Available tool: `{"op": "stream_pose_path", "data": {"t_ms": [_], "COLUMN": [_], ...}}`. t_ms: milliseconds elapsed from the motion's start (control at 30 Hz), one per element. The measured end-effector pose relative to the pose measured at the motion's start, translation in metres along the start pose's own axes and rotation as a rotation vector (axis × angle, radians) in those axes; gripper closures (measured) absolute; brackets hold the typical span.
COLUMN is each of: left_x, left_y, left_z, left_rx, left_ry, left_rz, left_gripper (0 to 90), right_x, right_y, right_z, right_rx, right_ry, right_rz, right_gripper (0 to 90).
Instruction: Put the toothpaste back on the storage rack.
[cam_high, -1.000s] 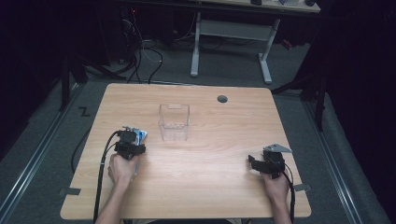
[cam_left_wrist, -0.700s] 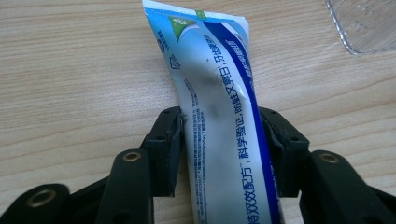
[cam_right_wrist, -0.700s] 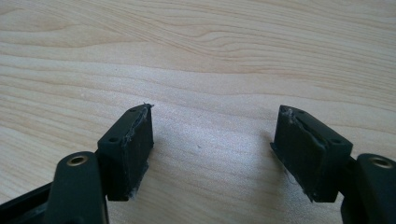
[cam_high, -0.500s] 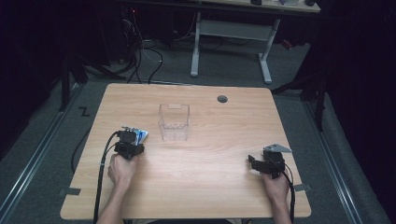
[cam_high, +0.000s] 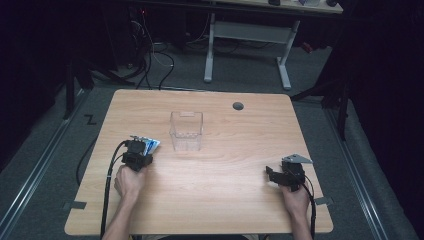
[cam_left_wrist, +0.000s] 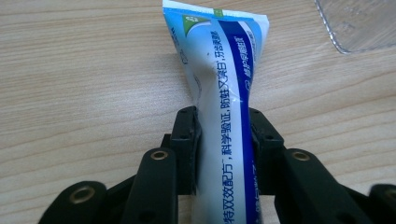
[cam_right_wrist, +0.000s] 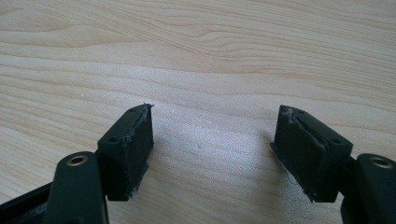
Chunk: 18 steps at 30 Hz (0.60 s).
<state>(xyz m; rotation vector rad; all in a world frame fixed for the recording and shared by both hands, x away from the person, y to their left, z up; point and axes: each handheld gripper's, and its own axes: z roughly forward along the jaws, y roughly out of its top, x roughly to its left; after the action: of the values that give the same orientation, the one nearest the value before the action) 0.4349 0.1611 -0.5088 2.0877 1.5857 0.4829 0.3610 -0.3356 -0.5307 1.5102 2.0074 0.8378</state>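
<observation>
A white and blue toothpaste tube (cam_left_wrist: 224, 88) lies on the wooden table (cam_high: 220, 200), left of centre. My left gripper (cam_left_wrist: 223, 122) is shut on it: the jaws have just been closing, and both pads now press the tube's sides. From above, the tube (cam_high: 151, 145) sticks out past the left gripper (cam_high: 139, 149) toward a clear plastic container (cam_high: 186, 131). That container's corner (cam_left_wrist: 359, 23) appears at the upper right of the left gripper view. My right gripper (cam_right_wrist: 215, 128) rests open near the table's right front, with bare wood between its pads; from above, the right gripper (cam_high: 274, 175) points left.
A round grommet hole (cam_high: 238, 106) sits near the table's far edge. Beyond the table stand a white desk frame (cam_high: 250, 35) and cables on the floor (cam_high: 150, 55). Each gripper trails a black cable (cam_high: 107, 195) toward the front edge.
</observation>
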Motion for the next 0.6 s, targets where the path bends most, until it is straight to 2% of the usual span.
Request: {"op": "stream_pose_path", "data": {"t_ms": [67, 200, 333, 600], "left_x": [-0.002, -0.003, -0.006, -0.007], "left_y": [0.000, 0.000, -0.002, -0.002], "left_z": [0.000, -0.001, -0.005, -0.018], "left_rx": [-0.001, -0.004, -0.009, -0.053], "left_ry": [0.000, -0.003, -0.021, -0.057], "left_rz": [0.021, 0.038, 0.063, 0.064], "left_gripper": [70.3, 71.0, 71.2, 71.4], "right_x": [0.000, 0.000, 0.000, 0.000], "right_y": [0.000, 0.000, 0.000, 0.000], "right_z": [0.000, 0.000, 0.000, 0.000], "right_rx": [0.000, 0.000, 0.000, 0.000], "right_ry": [-0.001, -0.001, 0.000, 0.000], "right_rz": [0.000, 0.000, 0.000, 0.000], "right_gripper": [28.6, 28.6, 28.6, 28.6]}}
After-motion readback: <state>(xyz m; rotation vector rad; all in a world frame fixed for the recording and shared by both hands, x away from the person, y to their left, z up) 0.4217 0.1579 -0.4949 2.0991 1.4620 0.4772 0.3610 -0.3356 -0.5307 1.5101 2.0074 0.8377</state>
